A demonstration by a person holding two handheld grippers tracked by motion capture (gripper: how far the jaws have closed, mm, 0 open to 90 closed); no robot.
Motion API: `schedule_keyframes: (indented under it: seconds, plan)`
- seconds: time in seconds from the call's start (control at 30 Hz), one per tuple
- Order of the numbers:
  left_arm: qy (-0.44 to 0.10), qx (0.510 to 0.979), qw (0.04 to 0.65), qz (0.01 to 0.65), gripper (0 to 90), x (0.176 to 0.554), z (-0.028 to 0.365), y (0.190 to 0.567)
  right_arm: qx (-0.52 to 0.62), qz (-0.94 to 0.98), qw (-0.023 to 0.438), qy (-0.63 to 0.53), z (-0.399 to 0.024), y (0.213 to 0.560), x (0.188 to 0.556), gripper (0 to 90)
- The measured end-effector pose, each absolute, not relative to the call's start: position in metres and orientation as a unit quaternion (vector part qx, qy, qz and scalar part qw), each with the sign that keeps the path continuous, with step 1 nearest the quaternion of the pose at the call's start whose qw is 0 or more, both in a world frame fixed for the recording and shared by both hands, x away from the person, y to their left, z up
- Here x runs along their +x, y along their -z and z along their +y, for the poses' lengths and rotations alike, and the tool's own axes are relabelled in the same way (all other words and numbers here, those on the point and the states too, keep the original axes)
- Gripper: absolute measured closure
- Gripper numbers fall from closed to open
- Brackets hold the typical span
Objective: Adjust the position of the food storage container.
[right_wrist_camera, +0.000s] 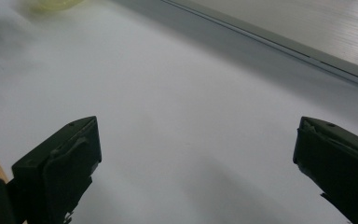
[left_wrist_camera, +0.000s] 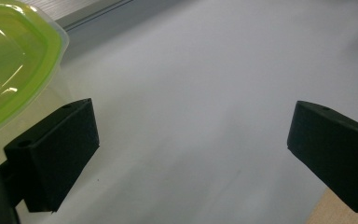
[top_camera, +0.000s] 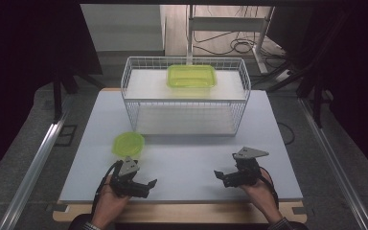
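1. Left tongs point(top_camera: 146, 184) sat low at the near edge of the counter point(top_camera: 191, 158), jaws spread wide with nothing between them, pointing toward the middle.
2. Right tongs point(top_camera: 219, 175) mirrored them on the other side, jaws also spread and empty, aimed back at the left pair.
3. Round green lidded container point(top_camera: 128, 144) rested on the counter just beyond the left tongs, not touched; in the left gripper view it point(left_wrist_camera: 9, 60) loomed close beside one jaw.
4. White wire basket point(top_camera: 134, 103) stood at the far half of the counter, well apart from both tongs.
5. Rectangular green container point(top_camera: 191, 75) lay on the basket's upper shelf, toward the back.
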State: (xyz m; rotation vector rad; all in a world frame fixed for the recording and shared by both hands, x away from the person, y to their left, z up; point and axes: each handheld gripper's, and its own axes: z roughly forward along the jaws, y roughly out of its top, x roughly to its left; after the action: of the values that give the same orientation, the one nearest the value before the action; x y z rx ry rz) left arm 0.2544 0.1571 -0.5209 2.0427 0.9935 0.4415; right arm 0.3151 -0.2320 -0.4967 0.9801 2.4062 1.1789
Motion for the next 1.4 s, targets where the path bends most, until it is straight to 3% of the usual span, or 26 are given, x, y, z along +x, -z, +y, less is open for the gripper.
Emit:
schedule_keyframes:
  seconds: [0.17,0.37,0.53,0.73,0.87,1.4]
  plan:
    - [-0.191,0.8,0.405,0.4,4.4,0.254,0.159,0.513,0.343,0.834,0.144,-0.407,-0.233,0.498,0.316,1.2]
    - [-0.219,0.787,0.41,0.405,21.2,0.256,0.166,0.499,0.349,0.831,0.144,-0.409,-0.234,0.498,0.317,1.6]
    - [-0.208,0.771,0.433,0.419,42.9,0.266,0.184,0.489,0.348,0.832,0.144,-0.406,-0.234,0.499,0.317,1.8]
    - [-0.215,0.771,0.414,0.432,75.9,0.282,0.201,0.483,0.35,0.834,0.14,-0.402,-0.233,0.501,0.318,2.4]
    - [-0.221,0.764,0.408,0.448,89.5,0.294,0.215,0.482,0.349,0.836,0.14,-0.4,-0.233,0.502,0.318,2.7]
    - [-0.244,0.719,0.397,0.516,90.0,0.336,0.269,0.494,0.347,0.838,0.136,-0.399,-0.232,0.503,0.319,3.2]
